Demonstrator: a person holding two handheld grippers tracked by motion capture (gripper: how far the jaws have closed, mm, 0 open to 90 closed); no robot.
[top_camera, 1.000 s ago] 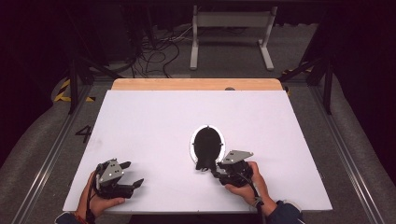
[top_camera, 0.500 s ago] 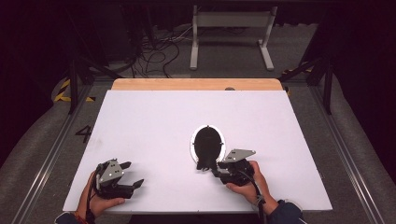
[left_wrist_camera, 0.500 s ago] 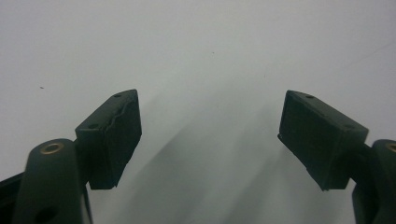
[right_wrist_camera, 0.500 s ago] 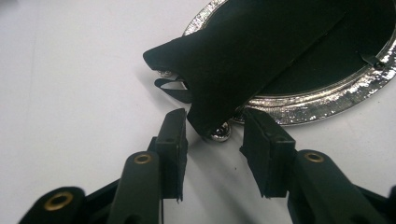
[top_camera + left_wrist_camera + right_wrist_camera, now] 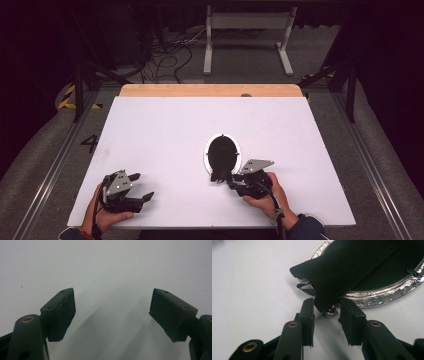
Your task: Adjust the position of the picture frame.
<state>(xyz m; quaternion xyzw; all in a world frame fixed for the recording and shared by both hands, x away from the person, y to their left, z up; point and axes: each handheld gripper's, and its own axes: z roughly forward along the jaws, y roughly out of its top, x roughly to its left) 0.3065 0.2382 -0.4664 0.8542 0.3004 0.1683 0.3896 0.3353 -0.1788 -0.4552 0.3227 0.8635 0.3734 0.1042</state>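
An oval silver-rimmed frame [image 5: 222,150] lies face down near the table's middle, its black back up. A black flap [image 5: 347,267] reaches out from it over the rim [image 5: 387,295] toward me, with a small silver ball [image 5: 331,311] under its tip. My right gripper [image 5: 226,179] sits at the frame's near edge. In the right gripper view its jaws [image 5: 327,312] stand either side of the flap's tip and have just been closing; narrow gaps remain at both pads. My left gripper [image 5: 144,186] rests at the front left, open [image 5: 112,312] over bare white table, nothing between its jaws.
The white table [image 5: 175,130] ends in a wooden strip [image 5: 210,90] at the far side. Beyond it on the floor stand a white metal stand [image 5: 247,22] and loose cables [image 5: 165,55]. Metal rails run along both sides of the table.
Both hands have kept their places and the oval frame has not shifted.
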